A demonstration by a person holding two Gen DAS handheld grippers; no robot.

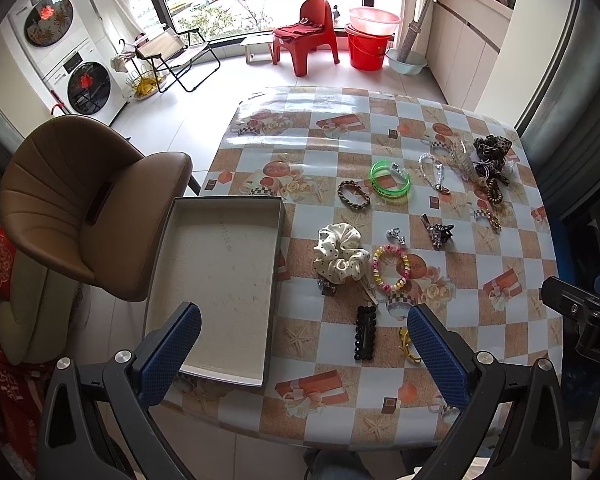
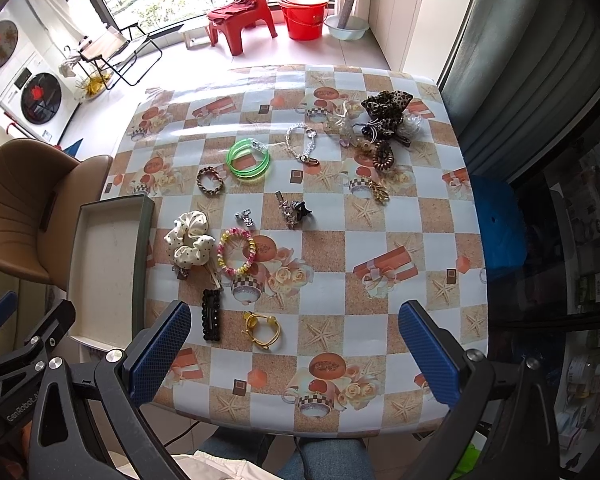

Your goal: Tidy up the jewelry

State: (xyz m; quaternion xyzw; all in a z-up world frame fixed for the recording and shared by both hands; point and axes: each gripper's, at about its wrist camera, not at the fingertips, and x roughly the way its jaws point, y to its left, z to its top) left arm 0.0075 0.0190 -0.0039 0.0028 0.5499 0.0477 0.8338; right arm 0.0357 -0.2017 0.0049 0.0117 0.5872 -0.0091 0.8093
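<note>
An empty grey box (image 1: pixel 220 280) sits at the table's left edge; it also shows in the right wrist view (image 2: pixel 100 264). Jewelry and hair pieces lie spread on the tablecloth: a cream dotted scrunchie (image 1: pixel 340 252), a pink-yellow bracelet (image 1: pixel 390 268), a black beaded clip (image 1: pixel 366 332), a yellow hair tie (image 2: pixel 262 330), green bangles (image 1: pixel 390 180), a braided bracelet (image 1: pixel 353 195), a clear bead chain (image 2: pixel 300 144), a leopard scrunchie (image 2: pixel 386 110). My left gripper (image 1: pixel 304 332) is open above the near edge, between box and clip. My right gripper (image 2: pixel 296 332) is open and empty above the near table.
The table (image 2: pixel 380 248) has a checked shell-pattern cloth. A brown chair (image 1: pixel 80 208) stands at the left beside the box. A blue stool (image 2: pixel 498 224) stands at the right. A red chair (image 1: pixel 308 36) and red bucket (image 1: pixel 366 48) stand by the window.
</note>
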